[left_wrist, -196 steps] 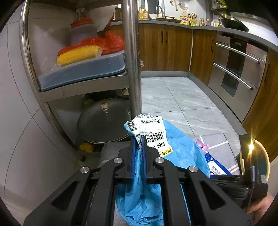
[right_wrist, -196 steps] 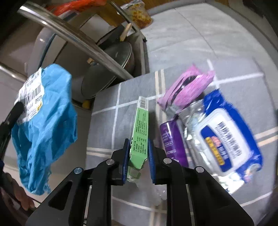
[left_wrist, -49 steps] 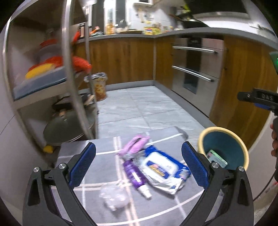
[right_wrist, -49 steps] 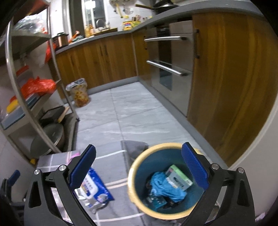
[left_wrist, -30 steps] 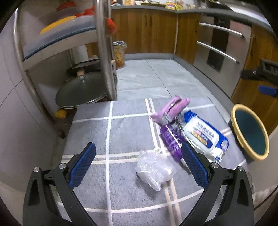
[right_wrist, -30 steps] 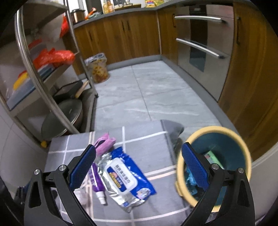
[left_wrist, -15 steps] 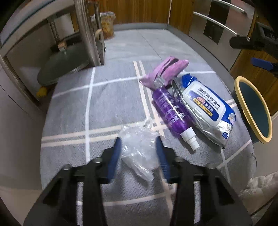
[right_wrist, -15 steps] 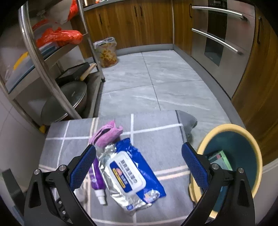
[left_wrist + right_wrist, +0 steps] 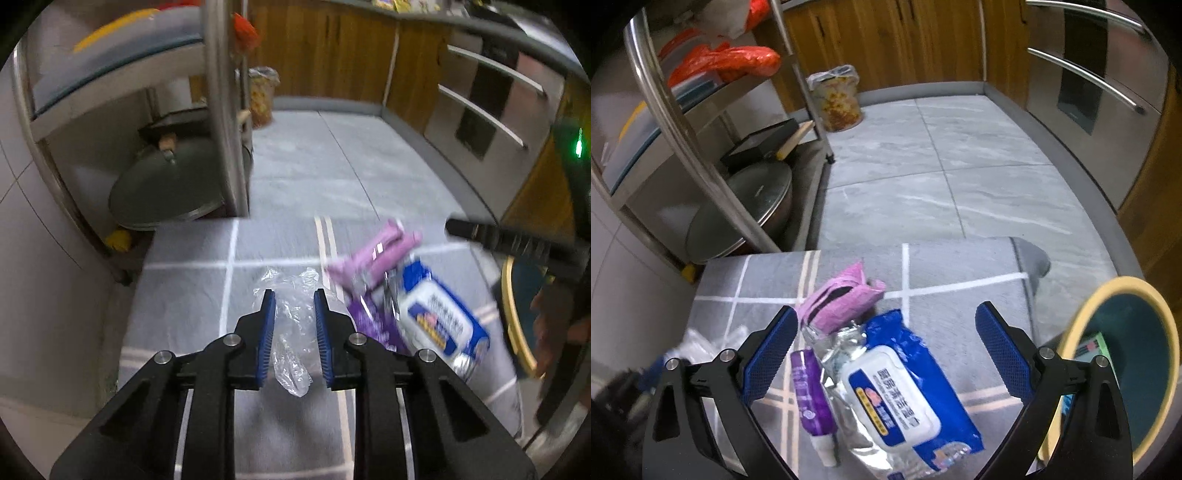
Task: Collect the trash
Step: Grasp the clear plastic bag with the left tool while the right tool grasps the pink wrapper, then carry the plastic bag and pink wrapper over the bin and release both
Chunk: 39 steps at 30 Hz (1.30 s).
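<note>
My left gripper (image 9: 294, 314) is shut on a crumpled clear plastic bag (image 9: 291, 317) and holds it just above the grey checked mat (image 9: 192, 295). The bag also shows at the left edge of the right wrist view (image 9: 698, 347). My right gripper (image 9: 886, 336) is wide open above a blue wet-wipes pack (image 9: 901, 391), a purple tube (image 9: 812, 395) and a pink wrapper (image 9: 842, 299) on the mat. The yellow-rimmed bin (image 9: 1126, 365) stands at the right with a green box inside.
A steel shelf rack (image 9: 701, 147) with a pan lid stands at the left. A small lined waste basket (image 9: 836, 99) stands by the wooden cabinets. Oven drawers (image 9: 1089, 74) are at the right. Grey floor tiles lie beyond the mat.
My left gripper has closed its jaws around the clear plastic bag and tilted up, lifting it. My right gripper has come lower over the wipes pack and stays open.
</note>
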### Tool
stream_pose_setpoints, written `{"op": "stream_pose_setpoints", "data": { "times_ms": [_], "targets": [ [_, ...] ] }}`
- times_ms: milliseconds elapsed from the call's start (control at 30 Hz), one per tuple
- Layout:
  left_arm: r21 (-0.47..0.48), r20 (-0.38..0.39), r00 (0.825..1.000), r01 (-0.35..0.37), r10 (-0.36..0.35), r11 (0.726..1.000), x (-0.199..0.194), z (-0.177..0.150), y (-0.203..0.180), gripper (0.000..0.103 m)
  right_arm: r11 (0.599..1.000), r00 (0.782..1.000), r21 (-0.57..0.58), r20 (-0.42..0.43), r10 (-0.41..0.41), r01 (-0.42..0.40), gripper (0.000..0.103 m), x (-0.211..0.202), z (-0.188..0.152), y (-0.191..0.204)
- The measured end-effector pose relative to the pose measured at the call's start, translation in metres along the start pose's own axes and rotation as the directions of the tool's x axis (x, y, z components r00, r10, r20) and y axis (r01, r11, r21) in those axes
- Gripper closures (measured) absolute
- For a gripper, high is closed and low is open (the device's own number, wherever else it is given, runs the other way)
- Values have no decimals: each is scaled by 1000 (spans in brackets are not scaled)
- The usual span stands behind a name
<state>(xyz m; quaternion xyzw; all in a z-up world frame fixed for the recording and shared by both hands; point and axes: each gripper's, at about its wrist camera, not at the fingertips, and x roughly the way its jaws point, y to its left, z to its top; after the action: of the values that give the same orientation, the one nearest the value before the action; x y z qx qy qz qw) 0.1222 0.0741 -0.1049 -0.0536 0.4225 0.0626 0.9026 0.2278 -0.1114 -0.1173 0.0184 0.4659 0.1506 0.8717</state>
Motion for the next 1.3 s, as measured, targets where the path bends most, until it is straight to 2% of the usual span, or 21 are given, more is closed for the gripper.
{"op": "stream_pose_setpoints", "data": {
  "times_ms": [100, 333, 667, 833, 1033, 1100, 1133, 1167, 1300],
  "targets": [
    [-38, 11, 1000, 1, -1, 999, 1, 9, 6, 82, 1000, 1000, 1, -15, 16, -16, 7, 12, 2, 6],
    [-20, 33, 999, -29, 29, 999, 4, 19, 11, 82, 998, 997, -27, -52, 63, -65, 9, 46, 6, 27],
    [-37, 36, 999, -40, 41, 999, 12, 27, 25, 82, 997, 991, -9, -116, 71, -73, 15, 87, 6, 39],
    [-31, 38, 999, -35, 36, 999, 18, 33, 24, 82, 998, 986, -14, -151, 65, -68, 24, 101, 5, 44],
    [-20, 34, 999, -40, 40, 999, 22, 34, 22, 82, 995, 981, -6, -166, 100, -102, 51, 105, 4, 49],
    [-18, 32, 999, -39, 40, 999, 22, 34, 21, 82, 995, 982, -16, -158, 100, -103, 73, 101, 5, 51],
    [-15, 33, 999, -41, 41, 999, 21, 34, 20, 82, 995, 984, -21, -152, 95, -99, 78, 100, 5, 52],
    [-14, 35, 998, -42, 43, 999, 20, 34, 20, 82, 995, 985, -22, -148, 94, -98, 90, 98, 6, 52],
    [-12, 37, 998, -43, 43, 999, 18, 32, 18, 82, 994, 986, -9, -127, 110, -112, 95, 86, 6, 50]
  ]
}}
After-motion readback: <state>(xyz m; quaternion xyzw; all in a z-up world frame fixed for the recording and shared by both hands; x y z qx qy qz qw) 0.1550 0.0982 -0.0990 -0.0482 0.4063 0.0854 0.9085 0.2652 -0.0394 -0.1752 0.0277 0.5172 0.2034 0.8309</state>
